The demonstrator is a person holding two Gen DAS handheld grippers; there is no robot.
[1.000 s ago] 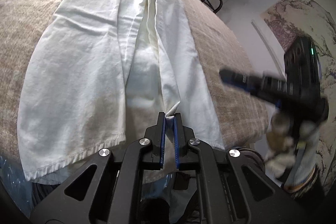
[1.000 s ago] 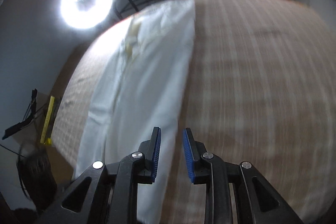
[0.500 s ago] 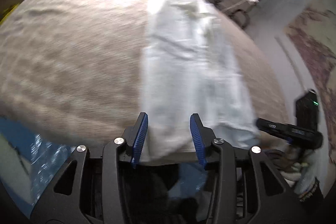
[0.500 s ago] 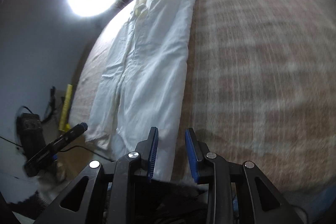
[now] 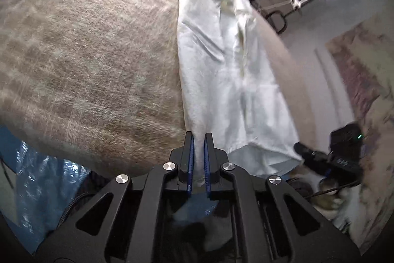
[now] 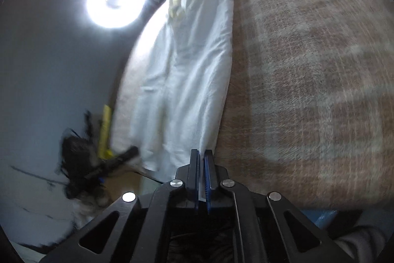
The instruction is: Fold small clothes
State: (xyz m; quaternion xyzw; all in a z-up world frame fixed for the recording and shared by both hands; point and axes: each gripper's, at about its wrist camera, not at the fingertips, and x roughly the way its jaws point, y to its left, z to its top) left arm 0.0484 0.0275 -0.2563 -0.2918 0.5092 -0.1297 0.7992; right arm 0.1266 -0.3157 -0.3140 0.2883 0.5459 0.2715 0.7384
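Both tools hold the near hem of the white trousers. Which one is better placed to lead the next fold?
Neither clearly. The left tool is shut on one hem corner of the trousers, the right tool on the other, so probably both should carry the hem together toward the waistband.

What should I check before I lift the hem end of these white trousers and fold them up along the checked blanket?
1. Left gripper shut on the hem of the white cotton trousers: ok; its jaws have just closed with cloth between them.
2. Right gripper shut on the hem's other corner: ok; its jaws have just closed on the cloth too.
3. Trousers already folded lengthwise into one narrow strip: ok.
4. Strip lies flat: not ok, creases near the waist.
5. Brown checked blanket bare beside the strip: ok.
6. Equal amount of cloth in each grip: cannot tell.
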